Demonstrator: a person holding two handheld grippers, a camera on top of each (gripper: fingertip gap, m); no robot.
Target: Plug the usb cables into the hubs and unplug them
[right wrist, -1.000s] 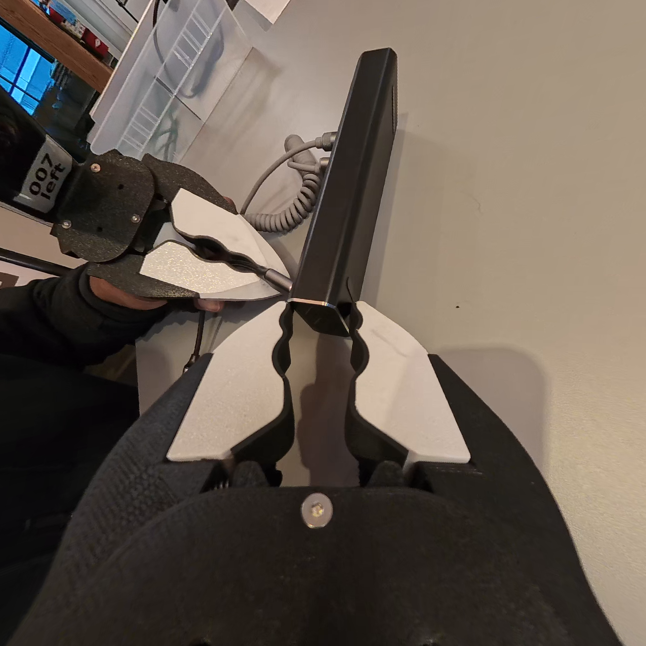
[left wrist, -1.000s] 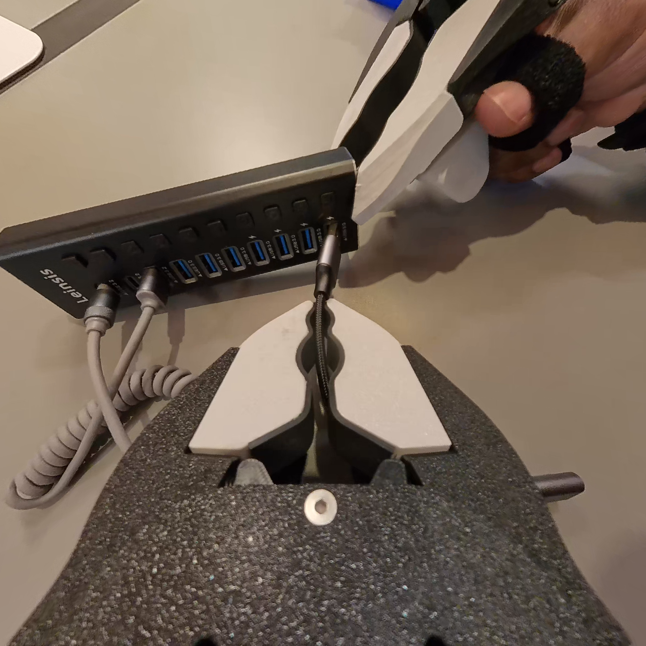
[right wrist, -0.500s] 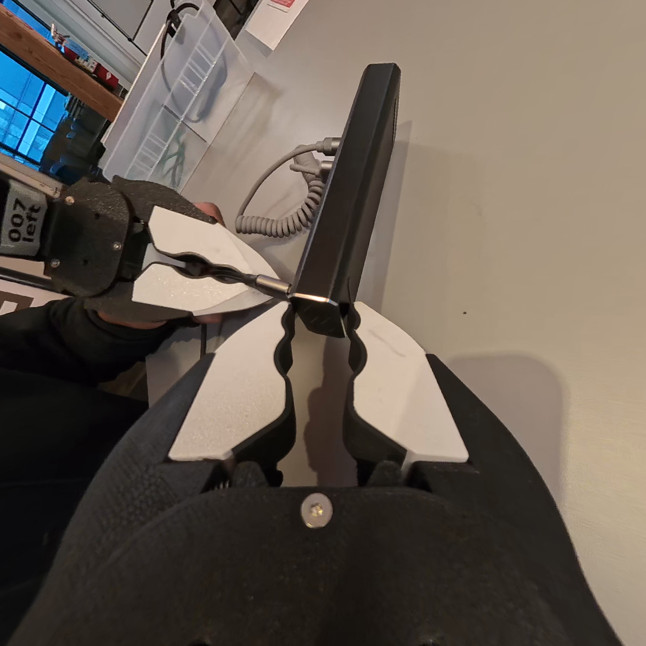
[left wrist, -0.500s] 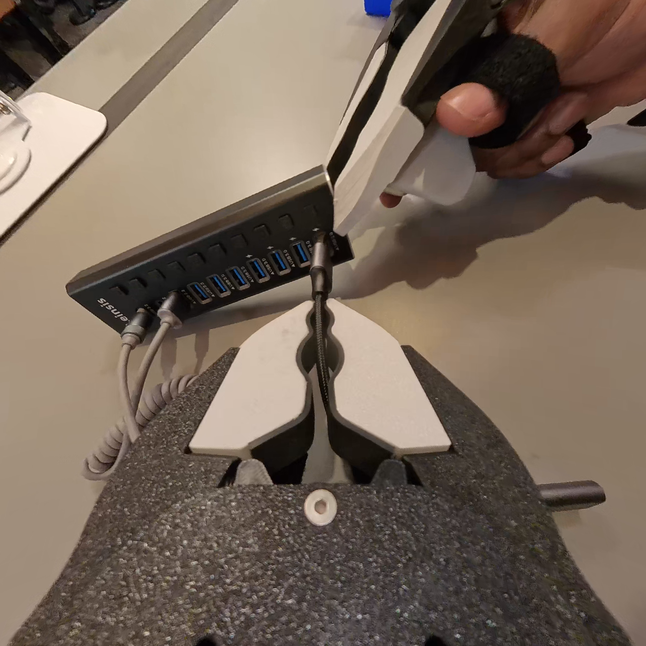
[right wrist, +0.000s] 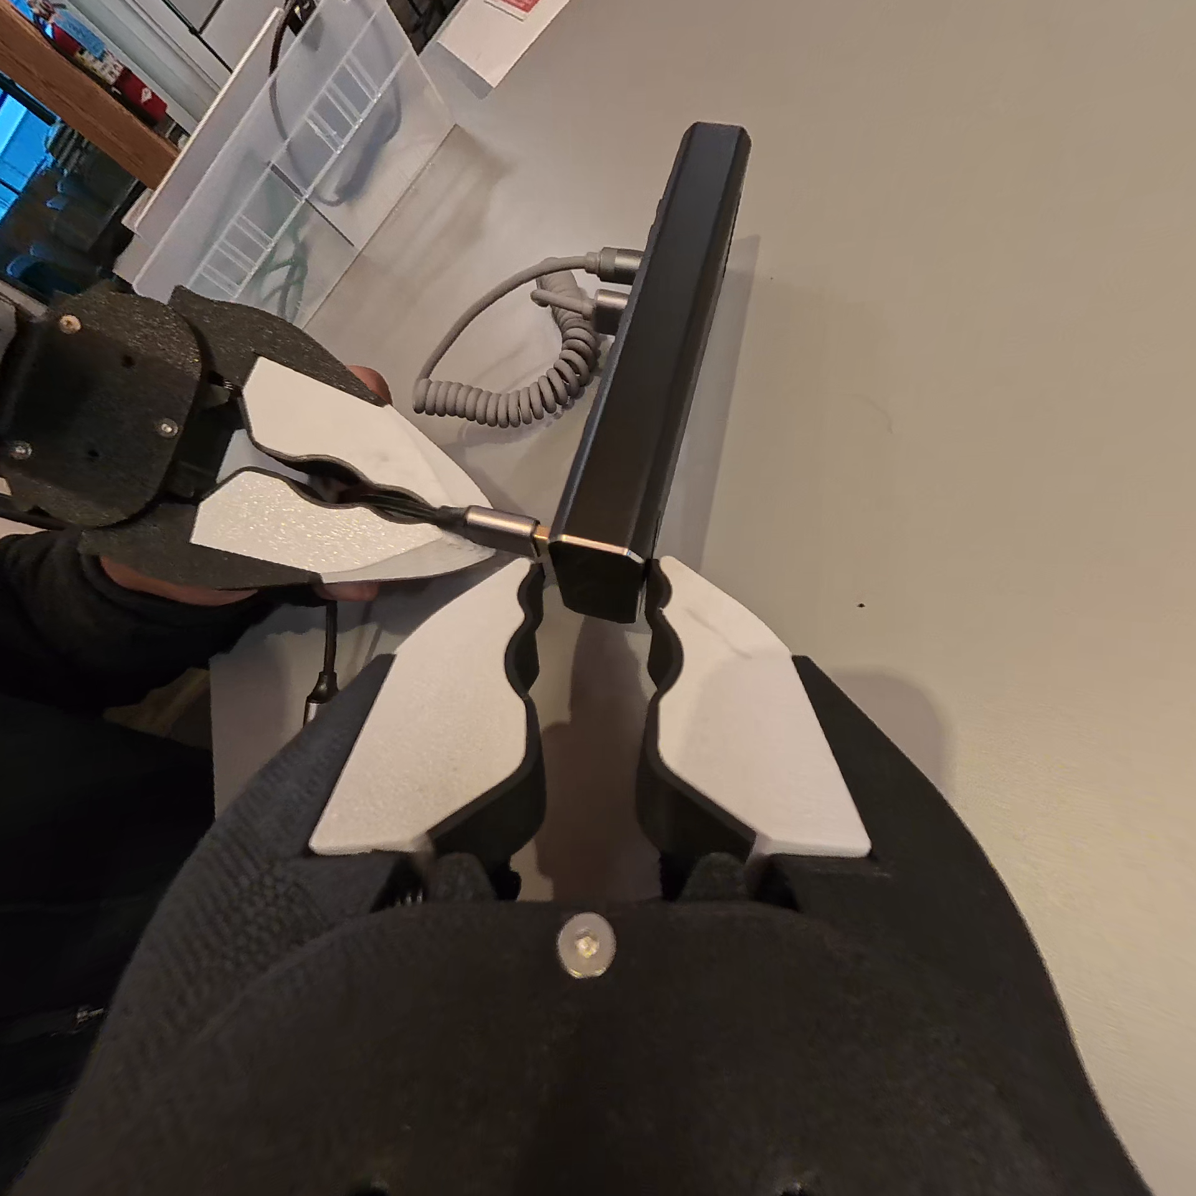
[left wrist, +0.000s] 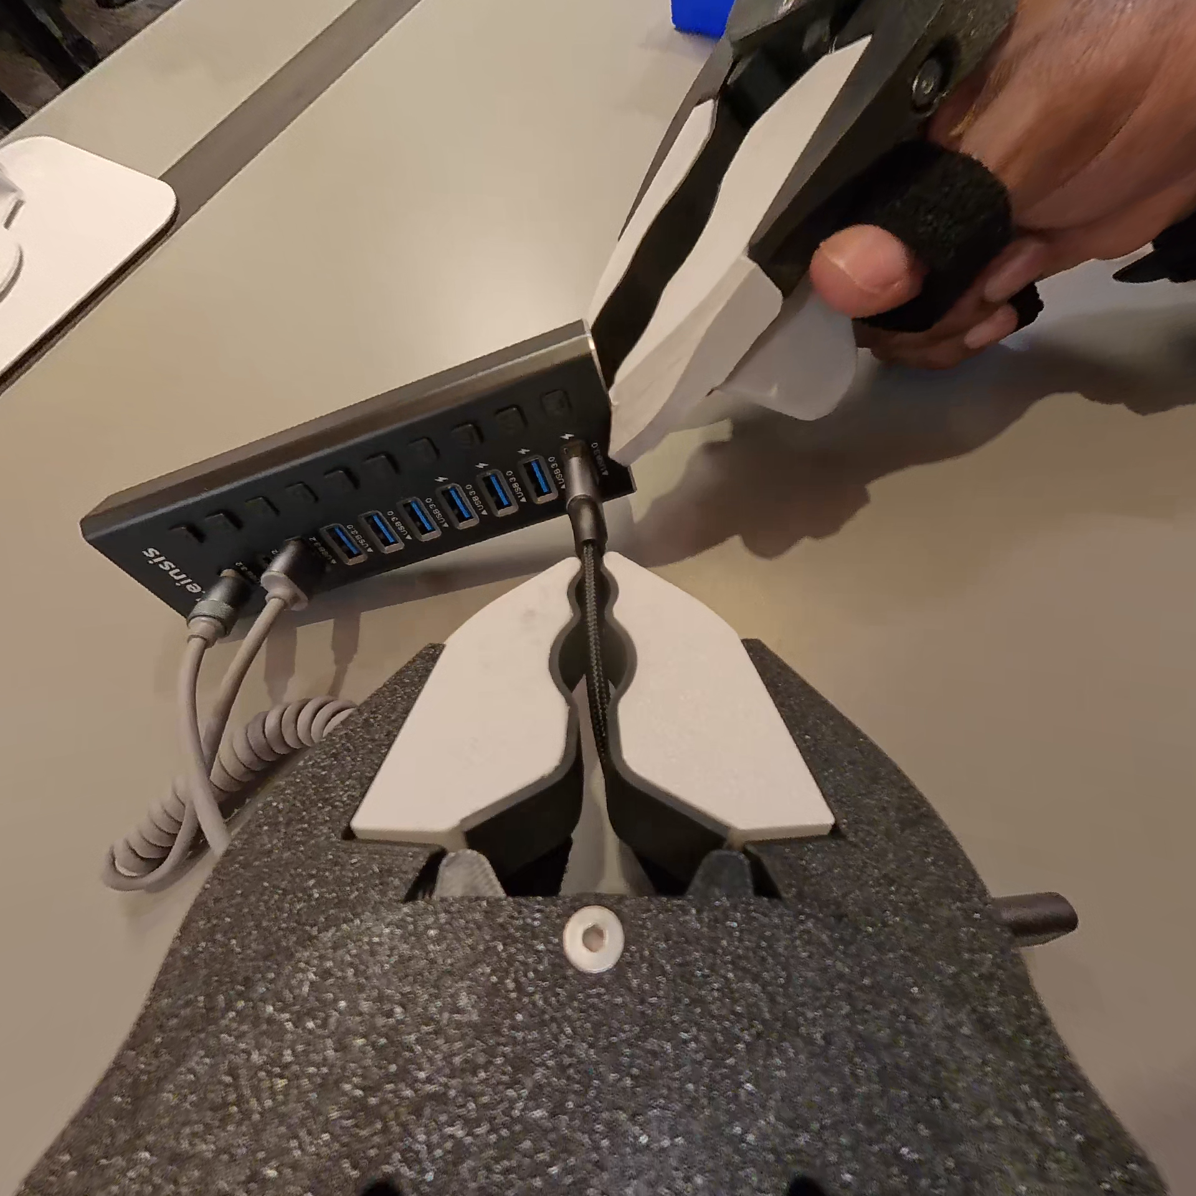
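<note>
Long black multi-port USB hub (left wrist: 362, 479) on the beige tabletop (left wrist: 874, 647), tilted up on one long edge so its port face looks toward the left gripper; row of blue-tongued ports and a row of small square buttons on that face

Black braided USB cable with a grey metal plug (left wrist: 586, 511): plug sits in the end port nearest the right gripper. In the right wrist view a short bright length of connector (right wrist: 540, 536) shows between the plug body and the hub face, so how deeply it is seated cannot be told

Left gripper (left wrist: 592, 569), white fingers on a black speckled body: jaws clenched on the braided cable just behind the plug, cable running back through the notch between the fingers

Right gripper (right wrist: 592, 576), same build: jaws clamped across the near end of the hub (right wrist: 653, 388), one fingertip against each side of the housing. Seen from the left wrist view it comes in from upper right, held by a person's bare hand (left wrist: 1035, 194) with a black fabric band around the thumb

Two grey cables with metal plugs (left wrist: 259, 582) occupy the far-end ports; one is a grey coiled cord (left wrist: 246, 764) lying on the table beside the left gripper

Further out: white flat pad (left wrist: 71, 239) at the left table edge, blue object (left wrist: 702, 16) at the top, clear plastic organiser (right wrist: 310, 194) past the hub
</note>
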